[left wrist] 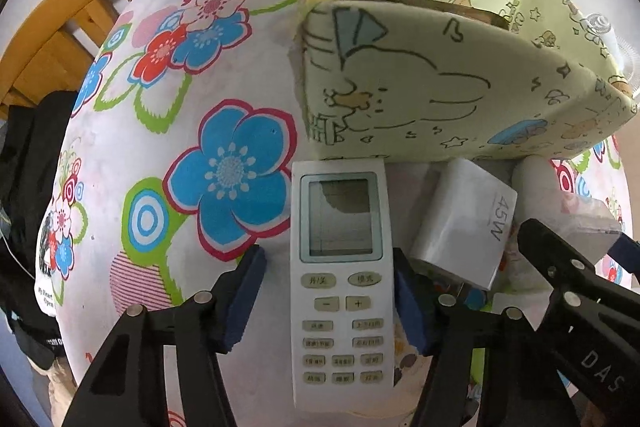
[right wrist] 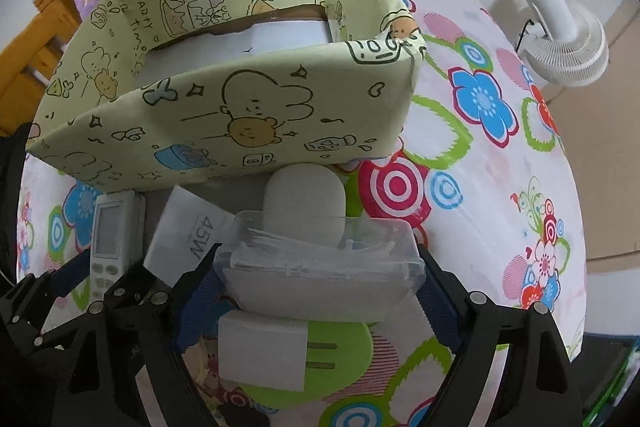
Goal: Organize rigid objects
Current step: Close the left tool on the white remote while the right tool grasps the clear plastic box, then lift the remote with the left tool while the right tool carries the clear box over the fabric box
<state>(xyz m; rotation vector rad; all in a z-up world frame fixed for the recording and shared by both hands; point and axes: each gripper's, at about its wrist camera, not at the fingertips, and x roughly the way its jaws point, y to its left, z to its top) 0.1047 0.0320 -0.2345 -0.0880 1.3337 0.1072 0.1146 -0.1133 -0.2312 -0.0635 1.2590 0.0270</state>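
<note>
Both grippers straddle small hard items lined up on the near side of the cartoon-print box.

On the left, the left gripper (left wrist: pixel 328 301) has its jaws apart around the white remote control (left wrist: pixel 340 267), which lies flat on the flowered tablecloth (left wrist: pixel 168 99) with its far end against the box (left wrist: pixel 420 79); the right pad (left wrist: pixel 408 307) seems to touch its edge, the left stands clear. The remote looks light, stiff and smooth, best pinched across its narrow sides near the middle. Just right of it leans the white 45W charger (left wrist: pixel 464 223), blocky and slick. Further right, the right gripper (right wrist: pixel 320 287) brackets the clear plastic case (right wrist: pixel 320 259); whether the pads actually press it, I cannot tell. The case is likely light, slippery and brittle. A small white plug (right wrist: pixel 262 351) lies nearest, a rounded white object (right wrist: pixel 304 199) beyond.
</note>
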